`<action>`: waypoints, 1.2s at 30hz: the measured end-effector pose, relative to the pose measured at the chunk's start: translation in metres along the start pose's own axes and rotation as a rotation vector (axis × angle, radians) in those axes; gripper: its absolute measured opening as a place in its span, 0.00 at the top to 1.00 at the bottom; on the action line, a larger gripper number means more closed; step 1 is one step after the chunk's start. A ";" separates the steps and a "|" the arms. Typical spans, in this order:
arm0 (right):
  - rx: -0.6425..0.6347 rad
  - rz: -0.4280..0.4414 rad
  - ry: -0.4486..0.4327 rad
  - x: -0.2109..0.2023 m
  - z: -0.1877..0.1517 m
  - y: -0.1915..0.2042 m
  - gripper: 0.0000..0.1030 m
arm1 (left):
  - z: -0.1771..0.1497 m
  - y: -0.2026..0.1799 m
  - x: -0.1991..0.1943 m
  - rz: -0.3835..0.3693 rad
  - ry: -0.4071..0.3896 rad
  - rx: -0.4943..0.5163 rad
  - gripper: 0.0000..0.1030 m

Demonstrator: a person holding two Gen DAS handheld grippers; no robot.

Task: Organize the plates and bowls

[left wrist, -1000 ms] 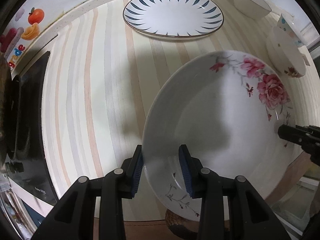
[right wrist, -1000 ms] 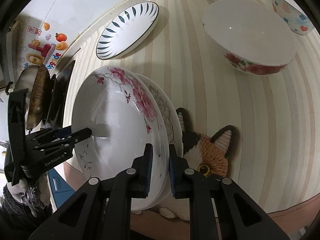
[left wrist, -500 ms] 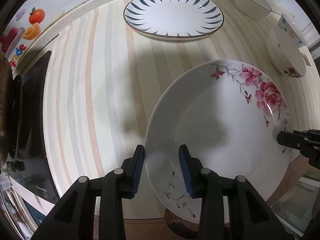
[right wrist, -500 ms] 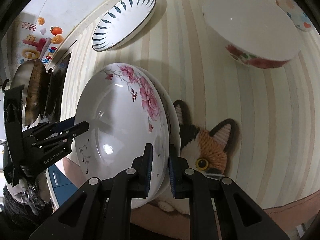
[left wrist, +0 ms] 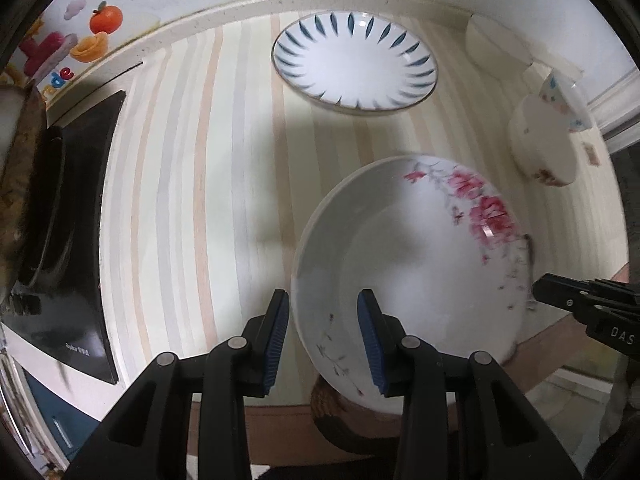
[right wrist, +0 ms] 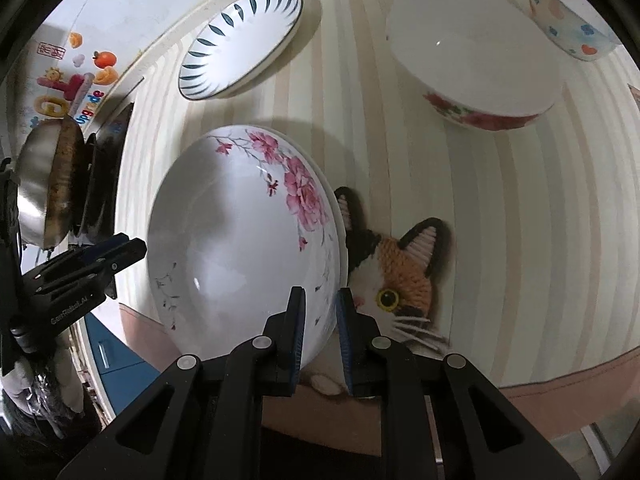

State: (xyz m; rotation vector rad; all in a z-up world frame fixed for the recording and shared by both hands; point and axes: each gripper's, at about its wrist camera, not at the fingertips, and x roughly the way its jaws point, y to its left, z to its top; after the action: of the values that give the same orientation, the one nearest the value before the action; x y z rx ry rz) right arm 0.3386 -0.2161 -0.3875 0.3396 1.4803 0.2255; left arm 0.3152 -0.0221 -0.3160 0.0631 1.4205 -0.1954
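striped countertop carries everything. floral plate sits on another plate over the cat mat, near the front edge. right gripper pinches its near rim, pads just apart around the thin lip. left gripper straddles the opposite rim, spread wide, not yet pressing. close left squarely first, then keep the plate level with both.

— How does the left tool stand?
— Blue pads well apart, gaping, one pad on each side of a rim without pressing it.
— And the right tool?
— Pads drawn close with a narrow slot between them, a rim in the slot. Both point forward and down.
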 end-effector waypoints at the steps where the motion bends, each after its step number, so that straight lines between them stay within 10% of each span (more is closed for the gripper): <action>1: -0.003 0.006 -0.005 -0.004 0.000 0.001 0.82 | 0.000 0.000 -0.006 -0.004 -0.010 -0.005 0.68; 5: -0.023 0.022 -0.032 -0.029 0.000 0.009 0.81 | 0.011 0.003 -0.026 -0.038 -0.047 -0.038 0.67; 11: -0.039 0.074 -0.081 -0.060 0.030 0.028 0.48 | 0.054 0.011 -0.044 -0.056 -0.106 -0.094 0.66; 30: 0.002 0.021 -0.123 0.016 0.248 0.023 0.49 | 0.212 0.066 0.101 -0.063 0.114 -0.207 0.66; 36: -0.002 0.012 -0.090 0.045 0.270 0.023 0.78 | 0.223 0.059 0.114 -0.075 0.089 -0.150 0.73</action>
State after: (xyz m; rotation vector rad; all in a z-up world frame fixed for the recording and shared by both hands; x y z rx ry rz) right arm 0.6123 -0.2019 -0.4061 0.3530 1.3899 0.2185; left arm 0.5587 -0.0105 -0.3986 -0.1062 1.5235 -0.1494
